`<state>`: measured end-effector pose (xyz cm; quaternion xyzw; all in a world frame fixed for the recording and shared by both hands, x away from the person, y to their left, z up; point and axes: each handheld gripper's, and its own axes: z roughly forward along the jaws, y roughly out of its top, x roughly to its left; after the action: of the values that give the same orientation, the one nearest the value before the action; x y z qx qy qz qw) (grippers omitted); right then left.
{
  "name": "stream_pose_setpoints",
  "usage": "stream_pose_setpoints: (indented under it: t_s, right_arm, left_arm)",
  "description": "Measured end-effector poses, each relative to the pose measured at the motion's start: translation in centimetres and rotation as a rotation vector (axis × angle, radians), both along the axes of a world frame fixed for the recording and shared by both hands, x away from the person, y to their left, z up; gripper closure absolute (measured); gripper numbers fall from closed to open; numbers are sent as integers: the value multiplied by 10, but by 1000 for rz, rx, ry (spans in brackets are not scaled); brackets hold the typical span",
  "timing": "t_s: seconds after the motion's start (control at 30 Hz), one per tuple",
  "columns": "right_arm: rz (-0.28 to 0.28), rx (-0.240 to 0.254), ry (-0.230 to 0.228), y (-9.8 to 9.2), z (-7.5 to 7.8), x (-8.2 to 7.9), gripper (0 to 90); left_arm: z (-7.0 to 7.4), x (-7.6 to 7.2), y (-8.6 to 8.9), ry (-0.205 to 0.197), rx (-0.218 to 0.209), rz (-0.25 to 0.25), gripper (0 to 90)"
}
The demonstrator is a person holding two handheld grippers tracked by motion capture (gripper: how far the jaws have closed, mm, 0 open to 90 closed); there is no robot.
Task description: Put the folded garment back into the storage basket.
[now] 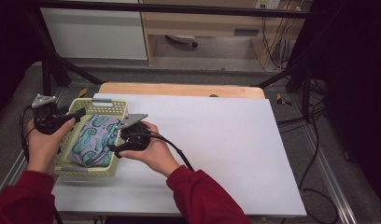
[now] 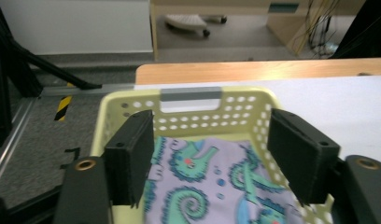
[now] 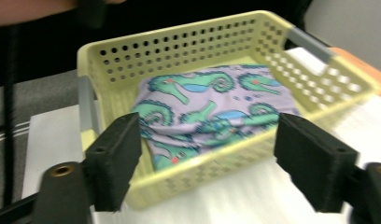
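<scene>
A pale yellow perforated basket stands at the left end of the table. Folded inside it lies a purple cloth with a teal seahorse print. My left gripper hovers at the basket's left rim, held in a hand with a red sleeve. In the left gripper view the jaws stand wide apart and empty, my left gripper facing the basket and cloth. My right gripper sits at the basket's right rim. Its own view has my right gripper open before the basket and cloth.
A white sheet covers the table, with a wooden strip along the far edge. Grey handles sit at the basket's ends. Black frame posts and cables flank the table.
</scene>
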<state>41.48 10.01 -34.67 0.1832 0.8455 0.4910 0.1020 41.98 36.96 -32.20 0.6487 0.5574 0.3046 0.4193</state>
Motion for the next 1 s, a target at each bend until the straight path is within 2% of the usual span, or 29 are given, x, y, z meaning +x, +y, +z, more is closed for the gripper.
stream_pose_setpoints:
  t_s: [0.1,0.17,0.27,0.3,0.37,0.4,0.5,0.57,0.63,0.73,0.83,0.93,1.0]
  right_arm:
    - [-32,12,-13,-16,2,0,142]
    - [-48,21,-24,-25,3,-1,119]
    - [-68,32,-35,-38,4,-1,103]
    - [-73,32,-39,-42,3,-1,102]
    - [-77,35,-40,-51,3,-3,144]
    - [-77,38,-38,-56,2,-4,144]
    - [-90,27,-43,-70,-1,-9,114]
    - [-107,29,-45,-81,-3,-12,89]
    - [-133,26,-57,-91,-6,-14,64]
    - [-168,50,-60,-103,-12,-14,44]
    - [-180,28,-62,-111,-14,-10,32]
    - [-185,44,-54,-118,-13,-8,34]
    - [-191,51,-50,-121,-13,-8,36]
  left_arm:
    - [-8,-19,-12,-25,-5,2,271]
    - [-15,-30,-21,-37,-17,-5,239]
    - [-27,-43,-34,-62,-12,-11,210]
    - [-28,-44,-38,-60,-2,-31,208]
    - [-30,-48,-44,-86,-45,-88,194]
    - [-31,-49,-46,-92,-55,-93,189]
    - [-38,-51,-47,-78,-64,-106,155]
    - [-44,-53,-44,-72,-93,-101,147]
    - [-47,-54,-43,-67,-80,-89,128]
    - [-51,-57,-46,-76,-67,-106,115]
    - [-54,-61,-51,-76,-53,-118,110]
    - [-57,-65,-55,-78,-45,-127,106]
    - [-59,-69,-56,-93,-32,-115,103]
